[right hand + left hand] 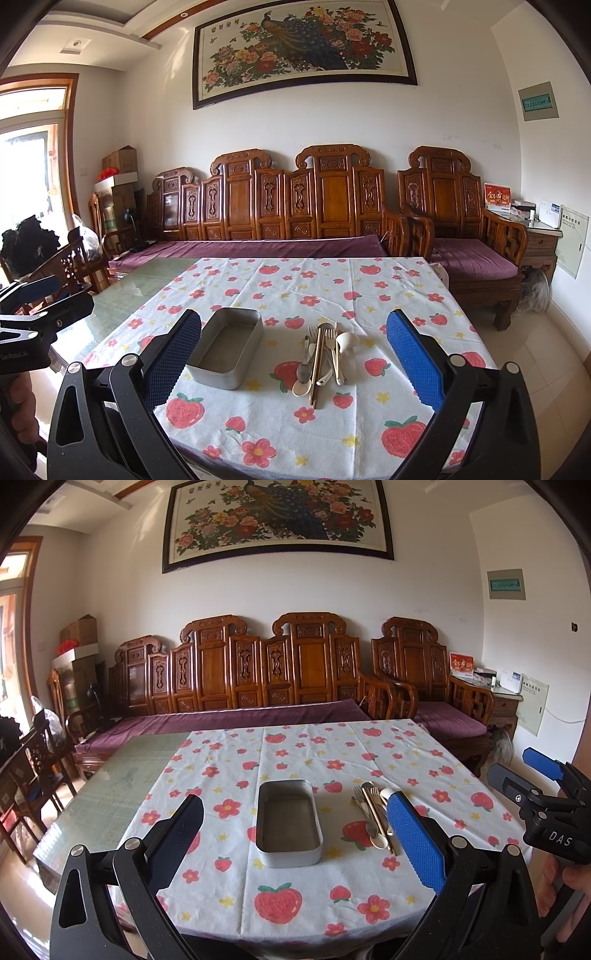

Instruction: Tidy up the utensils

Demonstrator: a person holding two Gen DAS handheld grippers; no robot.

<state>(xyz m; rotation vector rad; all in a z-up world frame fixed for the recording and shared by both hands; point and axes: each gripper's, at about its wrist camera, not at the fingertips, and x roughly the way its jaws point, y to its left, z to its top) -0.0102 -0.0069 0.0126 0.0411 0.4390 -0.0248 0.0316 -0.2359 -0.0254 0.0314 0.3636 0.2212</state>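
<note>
Both my claws hang above the near edge of the table [122, 782], over its strawberry-print cloth [280, 428], and neither touches anything. My left gripper [295, 827] is spread wide with nothing between its fingers; in its own view the metal tin [289, 823] sits squarely in the gap, open side up, toward the middle of the cloth. The pile of utensils [323, 354] lies just beside the tin on its right, apart from it, and from the left wrist it shows close against the blue pad of my right-hand finger [415, 842]. My right gripper [293, 362] is spread just as wide and holds nothing; from its wrist the pile lies between the fingers, slightly right of centre, with the tin nearer the left finger [173, 354]. In the pile I make out forks, pale spoons, a metal spoon and chopsticks, handles crossing one another.
</note>
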